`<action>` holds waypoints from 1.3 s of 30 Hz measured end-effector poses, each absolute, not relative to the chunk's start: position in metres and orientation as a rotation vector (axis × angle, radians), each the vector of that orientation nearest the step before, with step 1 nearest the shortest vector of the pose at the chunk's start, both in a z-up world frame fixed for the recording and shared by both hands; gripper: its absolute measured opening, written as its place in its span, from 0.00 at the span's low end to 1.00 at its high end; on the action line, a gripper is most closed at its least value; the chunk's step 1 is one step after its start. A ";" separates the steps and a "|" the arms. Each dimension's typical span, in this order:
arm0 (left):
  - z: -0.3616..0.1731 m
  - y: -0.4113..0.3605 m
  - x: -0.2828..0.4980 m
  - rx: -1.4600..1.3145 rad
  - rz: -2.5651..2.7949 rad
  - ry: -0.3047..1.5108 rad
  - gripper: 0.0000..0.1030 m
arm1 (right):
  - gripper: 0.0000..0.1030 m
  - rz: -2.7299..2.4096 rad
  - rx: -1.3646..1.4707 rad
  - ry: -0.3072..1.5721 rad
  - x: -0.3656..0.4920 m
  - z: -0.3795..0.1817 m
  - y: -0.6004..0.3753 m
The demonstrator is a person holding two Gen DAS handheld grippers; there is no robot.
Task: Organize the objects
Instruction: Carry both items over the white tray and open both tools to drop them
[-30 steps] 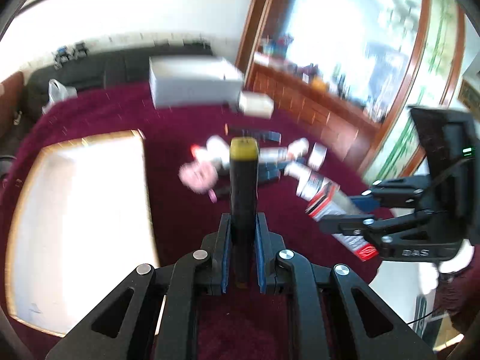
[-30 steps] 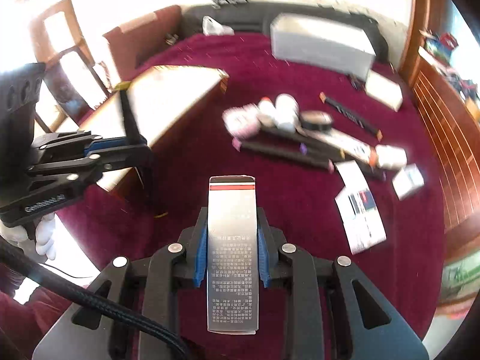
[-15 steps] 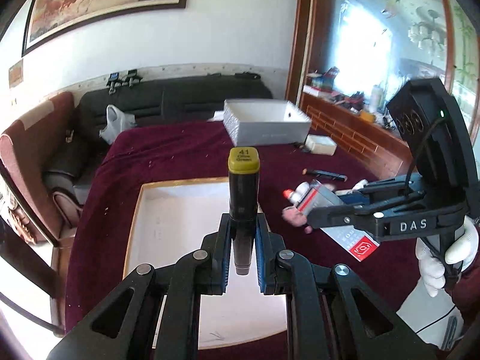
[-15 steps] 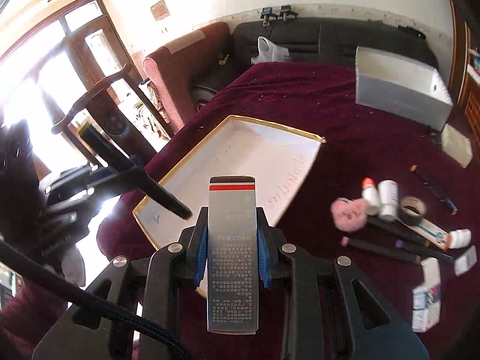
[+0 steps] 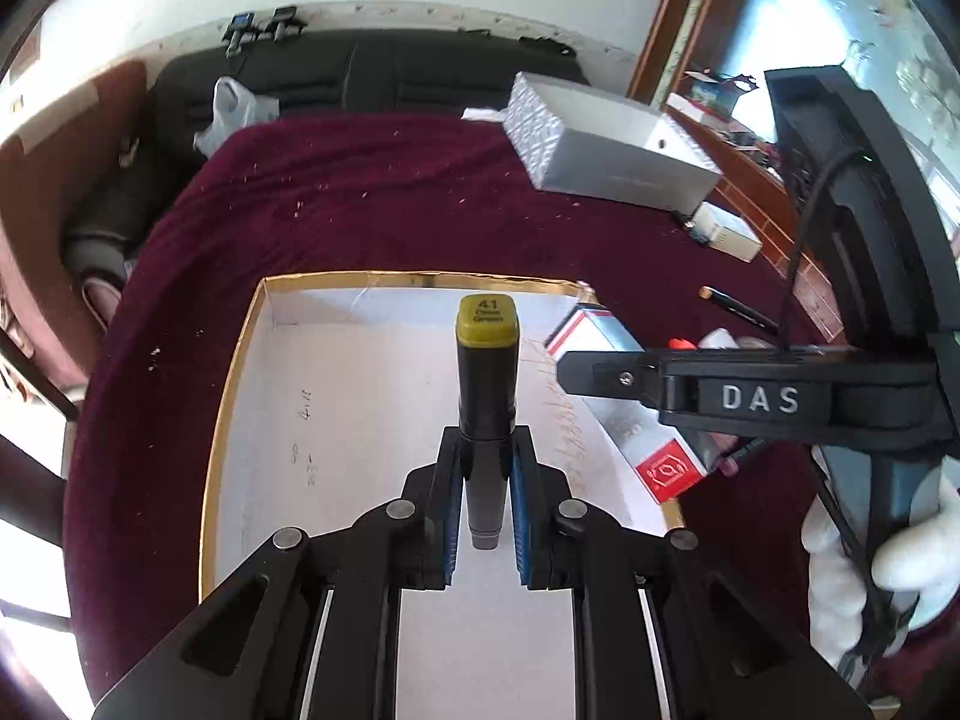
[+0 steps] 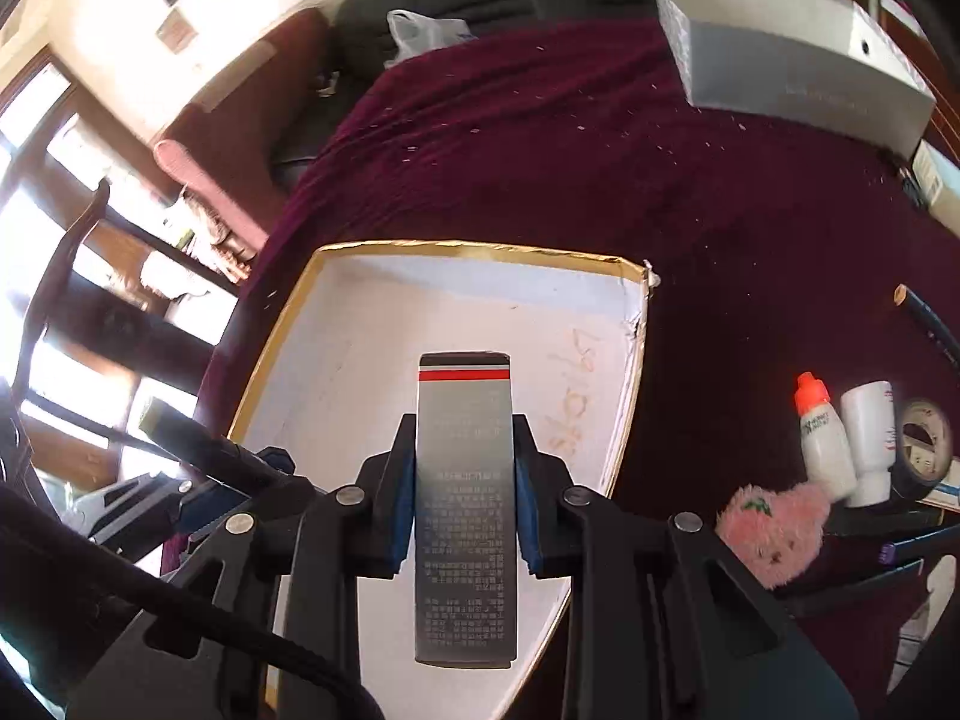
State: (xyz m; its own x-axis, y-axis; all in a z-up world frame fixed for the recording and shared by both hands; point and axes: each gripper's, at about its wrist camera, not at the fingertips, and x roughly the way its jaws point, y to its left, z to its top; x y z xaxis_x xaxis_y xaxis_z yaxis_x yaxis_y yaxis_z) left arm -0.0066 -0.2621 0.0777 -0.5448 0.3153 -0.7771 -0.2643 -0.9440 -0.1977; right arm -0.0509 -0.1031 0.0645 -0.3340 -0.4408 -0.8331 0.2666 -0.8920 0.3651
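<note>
The print on the silver carton [image 6: 465, 516] is too fine to read. Behind it, much of the white tray [image 6: 336, 360] floor is hidden. Right of the tray, the tape roll [image 6: 924, 450] is partly covered by a white bottle [image 6: 870, 444], and the grey box [image 6: 780, 54] is cut by the top edge.

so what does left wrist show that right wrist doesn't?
Only the left wrist view: the marker's yellow cap labelled 41, and the red logo end of the box that the right gripper holds from the side.

Only the right wrist view: the pink fluffy toy, two white bottles and a tape roll on the cloth.

Both: the white tray with gold rim, the big grey box, the maroon cloth, and the left gripper shut on the marker.
</note>
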 end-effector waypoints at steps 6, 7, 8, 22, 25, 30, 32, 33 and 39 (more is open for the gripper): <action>0.061 -0.257 -0.048 -1.379 2.477 -0.124 0.11 | 0.24 -2.303 1.553 -0.282 -0.081 0.043 -0.103; 0.056 -0.254 -0.053 -1.400 2.470 -0.125 0.11 | 0.24 -2.310 1.561 -0.289 -0.084 0.041 -0.103; 0.051 -0.253 -0.058 -1.420 2.460 -0.136 0.11 | 0.24 -2.317 1.569 -0.295 -0.086 0.038 -0.102; 0.018 -0.233 -0.085 -1.521 2.373 -0.286 0.11 | 0.24 -2.355 1.585 -0.282 -0.096 0.025 -0.100; 0.019 -0.233 -0.083 -1.519 2.384 -0.291 0.11 | 0.24 -2.369 1.576 -0.248 -0.095 0.026 -0.103; 0.022 -0.237 -0.080 -1.511 2.421 -0.316 0.21 | 0.24 -2.392 1.565 -0.208 -0.093 0.026 -0.103; 0.024 -0.242 -0.079 -1.519 2.436 -0.351 0.38 | 0.26 -2.396 1.562 -0.196 -0.092 0.027 -0.104; 0.024 -0.245 -0.078 -1.527 2.446 -0.365 0.43 | 0.29 -2.394 1.558 -0.198 -0.092 0.028 -0.104; 0.041 -0.265 -0.062 -1.500 2.511 -0.442 0.43 | 0.47 -2.409 1.493 -0.215 -0.085 0.044 -0.100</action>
